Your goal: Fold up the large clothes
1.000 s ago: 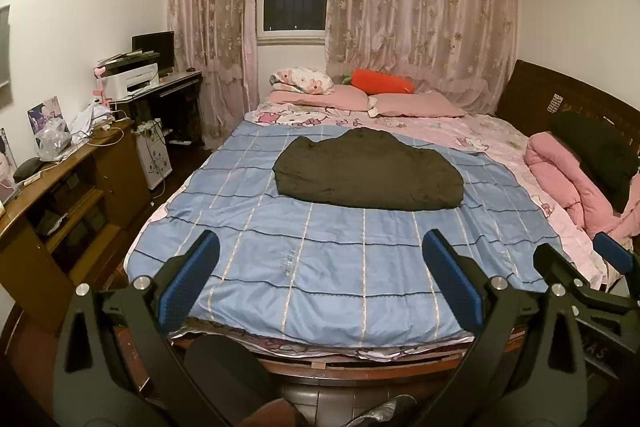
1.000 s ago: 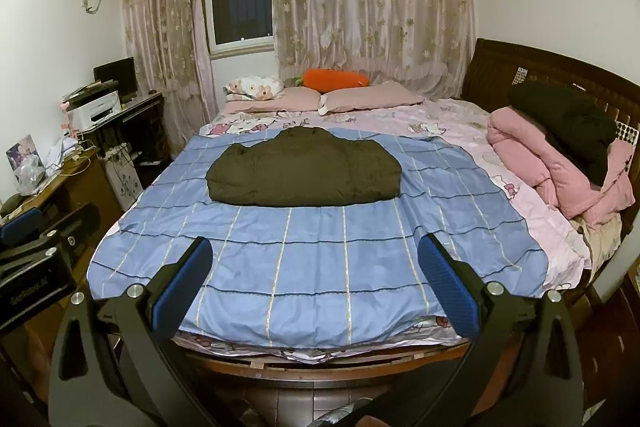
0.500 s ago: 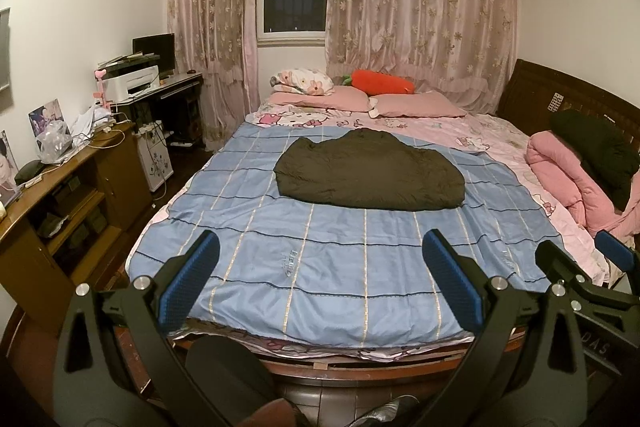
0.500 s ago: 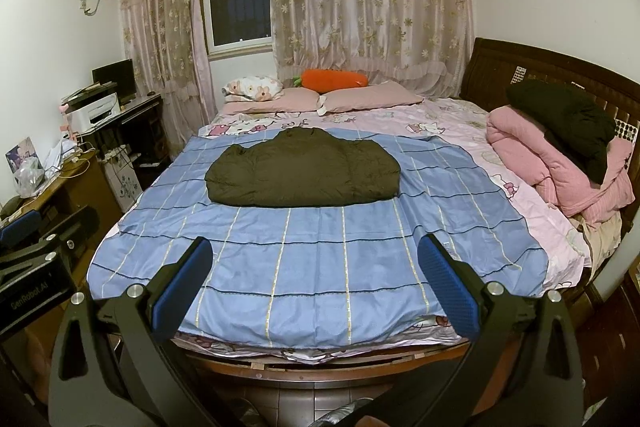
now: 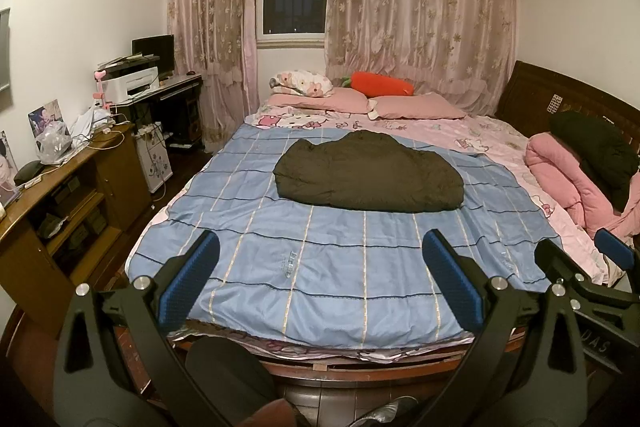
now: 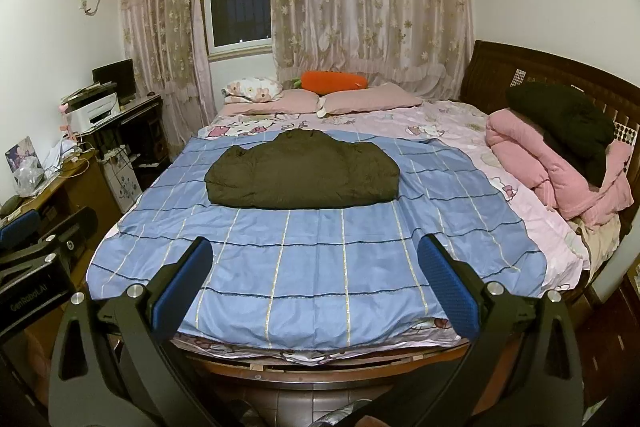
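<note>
Two claws hanging apart and empty at the bed's foot, one puffy olive-green padded jacket [image 5: 370, 177] lying well apart at 12 o'clock

Left claw [image 5: 320, 281] and right claw [image 6: 316, 281] are gaping over the blue checked quilt [image 6: 312, 259]; reaching in, either may be pinching quilt along with jacket, and the slippery bulk may be springing unfolded; one black garment [image 6: 560, 123] is waiting at 2 o'clock

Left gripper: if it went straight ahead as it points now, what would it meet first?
Probably the blue checked sheet on the bed, short of the dark green jacket. The left gripper is open and empty; depth is uncertain.
</note>
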`<act>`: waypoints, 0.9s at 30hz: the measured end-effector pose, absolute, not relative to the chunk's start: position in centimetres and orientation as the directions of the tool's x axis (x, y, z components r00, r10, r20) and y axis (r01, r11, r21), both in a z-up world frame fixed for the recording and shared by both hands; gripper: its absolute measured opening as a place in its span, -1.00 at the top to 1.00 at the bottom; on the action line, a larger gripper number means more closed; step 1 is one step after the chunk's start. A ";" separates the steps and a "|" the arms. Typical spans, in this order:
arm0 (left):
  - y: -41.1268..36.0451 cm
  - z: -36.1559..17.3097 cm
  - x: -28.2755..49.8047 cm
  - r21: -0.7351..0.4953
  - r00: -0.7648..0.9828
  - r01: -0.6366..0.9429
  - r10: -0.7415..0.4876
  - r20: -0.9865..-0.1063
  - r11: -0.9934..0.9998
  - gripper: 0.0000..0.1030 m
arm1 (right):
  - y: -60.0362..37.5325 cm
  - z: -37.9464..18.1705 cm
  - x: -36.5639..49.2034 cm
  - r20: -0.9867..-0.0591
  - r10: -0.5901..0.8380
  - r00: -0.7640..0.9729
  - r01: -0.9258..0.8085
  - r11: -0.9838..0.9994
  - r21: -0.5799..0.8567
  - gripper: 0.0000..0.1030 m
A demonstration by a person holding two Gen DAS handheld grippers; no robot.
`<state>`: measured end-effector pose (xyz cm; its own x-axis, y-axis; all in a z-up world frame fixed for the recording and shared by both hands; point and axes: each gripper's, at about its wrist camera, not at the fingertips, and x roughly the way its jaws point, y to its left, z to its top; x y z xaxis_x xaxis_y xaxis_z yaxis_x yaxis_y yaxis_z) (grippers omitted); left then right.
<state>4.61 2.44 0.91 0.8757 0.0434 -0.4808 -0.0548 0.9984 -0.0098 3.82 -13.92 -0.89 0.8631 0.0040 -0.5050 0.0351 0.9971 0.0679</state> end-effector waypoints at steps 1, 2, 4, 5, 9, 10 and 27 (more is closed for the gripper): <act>2.4 0.9 4.6 -0.008 0.876 -0.054 0.044 -0.480 0.998 -0.96 | -13.9 -0.9 3.8 -0.505 0.004 0.863 0.035 0.997 0.068 -0.97; 2.4 0.9 4.6 -0.011 0.876 -0.055 0.043 -0.480 0.998 -0.96 | -13.9 -0.9 3.8 -0.504 0.004 0.864 0.036 0.997 0.069 -0.97; 2.4 0.9 4.6 -0.013 0.876 -0.054 0.041 -0.480 0.998 -0.96 | -14.0 -0.8 3.9 -0.502 0.003 0.865 0.037 0.997 0.068 -0.97; 2.4 0.9 4.6 -0.011 0.877 -0.056 0.044 -0.479 0.998 -0.96 | -14.0 -0.8 3.9 -0.502 0.002 0.865 0.037 0.997 0.069 -0.97; 2.3 0.9 4.7 -0.011 0.877 -0.055 0.043 -0.479 0.998 -0.96 | -14.2 -0.7 3.9 -0.502 0.002 0.865 0.037 0.997 0.068 -0.97; 2.4 0.9 4.6 -0.010 0.877 -0.056 0.044 -0.478 0.998 -0.96 | -14.2 -0.7 3.9 -0.502 0.001 0.865 0.038 0.997 0.068 -0.97; 2.3 1.0 4.6 -0.010 0.877 -0.052 0.041 -0.479 0.999 -0.96 | -14.2 -0.6 4.0 -0.504 0.003 0.864 0.035 0.997 0.066 -0.97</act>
